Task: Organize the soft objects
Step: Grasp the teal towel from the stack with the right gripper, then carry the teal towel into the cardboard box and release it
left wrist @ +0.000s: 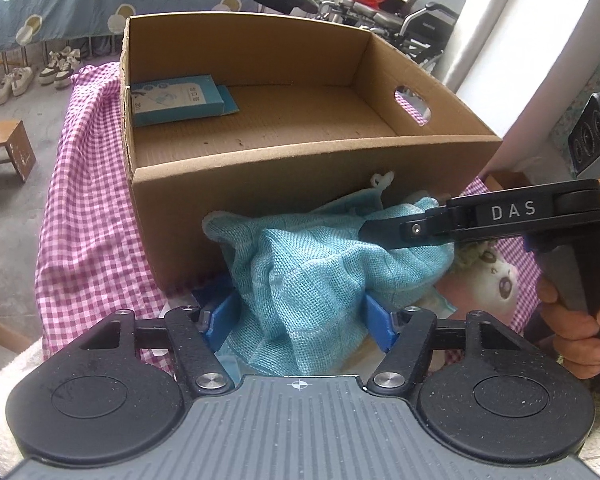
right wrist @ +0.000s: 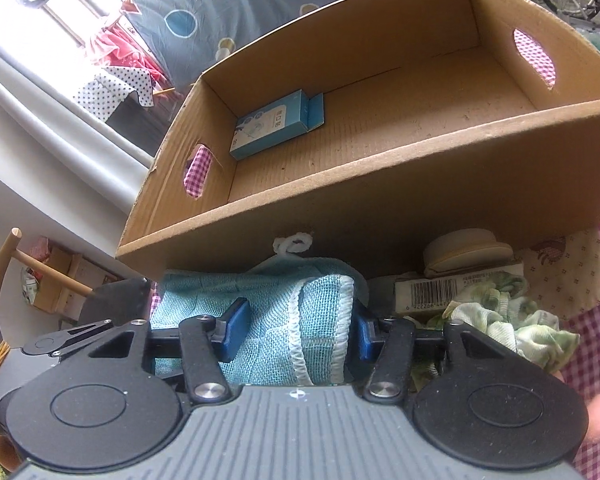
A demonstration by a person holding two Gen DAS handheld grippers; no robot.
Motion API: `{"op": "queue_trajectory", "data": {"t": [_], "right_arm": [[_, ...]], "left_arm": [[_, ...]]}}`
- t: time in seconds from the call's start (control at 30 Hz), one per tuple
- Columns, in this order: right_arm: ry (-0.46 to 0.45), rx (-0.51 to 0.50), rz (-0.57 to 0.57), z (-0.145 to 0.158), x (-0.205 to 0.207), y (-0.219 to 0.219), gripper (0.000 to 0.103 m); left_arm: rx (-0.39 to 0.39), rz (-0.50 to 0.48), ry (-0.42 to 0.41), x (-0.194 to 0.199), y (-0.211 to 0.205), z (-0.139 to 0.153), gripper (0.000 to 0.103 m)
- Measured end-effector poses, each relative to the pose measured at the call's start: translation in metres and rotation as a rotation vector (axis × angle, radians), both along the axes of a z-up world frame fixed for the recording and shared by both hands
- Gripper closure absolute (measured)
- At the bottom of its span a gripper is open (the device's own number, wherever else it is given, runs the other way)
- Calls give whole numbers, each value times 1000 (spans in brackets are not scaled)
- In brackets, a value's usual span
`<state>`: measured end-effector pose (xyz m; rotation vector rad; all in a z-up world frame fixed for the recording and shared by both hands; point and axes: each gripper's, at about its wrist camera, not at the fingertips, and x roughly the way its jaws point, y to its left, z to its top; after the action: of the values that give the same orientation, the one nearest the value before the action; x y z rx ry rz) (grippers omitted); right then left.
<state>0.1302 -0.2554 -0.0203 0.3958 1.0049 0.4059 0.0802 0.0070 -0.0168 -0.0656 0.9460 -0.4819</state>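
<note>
A teal woven cloth (left wrist: 312,280) lies bunched on the table against the front wall of an open cardboard box (left wrist: 300,168). My left gripper (left wrist: 300,324) has its blue pads against both sides of the cloth's near bulge. In the right wrist view, my right gripper (right wrist: 300,332) pinches a folded, hemmed edge of the same cloth (right wrist: 316,312) between its blue pads. The right gripper's black finger (left wrist: 384,234) reaches in from the right onto the cloth. A white loop (right wrist: 292,242) sticks up from the cloth's far edge.
The box (right wrist: 380,200) holds only a small blue carton (right wrist: 276,124) at its left. Right of the cloth lie a plush toy (left wrist: 496,276), a green-white fabric piece (right wrist: 512,320), a barcoded packet (right wrist: 432,290) and a beige round item (right wrist: 460,248). A pink checked tablecloth (left wrist: 88,208) covers the table.
</note>
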Motion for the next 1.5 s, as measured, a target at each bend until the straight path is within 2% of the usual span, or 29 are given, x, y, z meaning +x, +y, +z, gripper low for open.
{"op": "queue_trajectory", "data": {"t": [0.07,0.17,0.3,0.43,0.63,0.87,1.0,1.1,1.2,1.3,1.37,1.5], "right_arm": [[-19,-2,5,1,-2,1,58],[-42,-9,-2,3,-6,-1,69],[-75,-8,-9,7,-12,-4,75],[-122,-18,2,15,-18,-3,79],[-184,-6,12,30,-30,-4,81],[-298,14,35,70,-39,-6,82],[-376,14,68,101,-24,-4,82],[-419,5,94,121,3,0,82],[-405,-1,113,130,41,3,82],[-339,-11,139,125,89,8,82],[-282,-18,153,115,119,12,82],[-140,-42,182,77,173,22,82]], "left_arm": [[1,-4,-17,0,0,1,42],[13,-5,-49,-2,-1,4,53],[10,-6,-71,-5,-2,8,69],[26,-10,-105,-10,-5,12,75],[37,-12,-163,-22,-7,25,77],[25,-17,-258,-33,-6,59,78],[17,-24,-334,-24,-4,89,78],[19,-30,-371,-4,-5,111,78],[46,-26,-404,26,-9,126,78],[89,-25,-412,62,-16,126,78],[121,-23,-387,87,-21,117,78],[177,-14,-293,136,-26,87,78]]}}
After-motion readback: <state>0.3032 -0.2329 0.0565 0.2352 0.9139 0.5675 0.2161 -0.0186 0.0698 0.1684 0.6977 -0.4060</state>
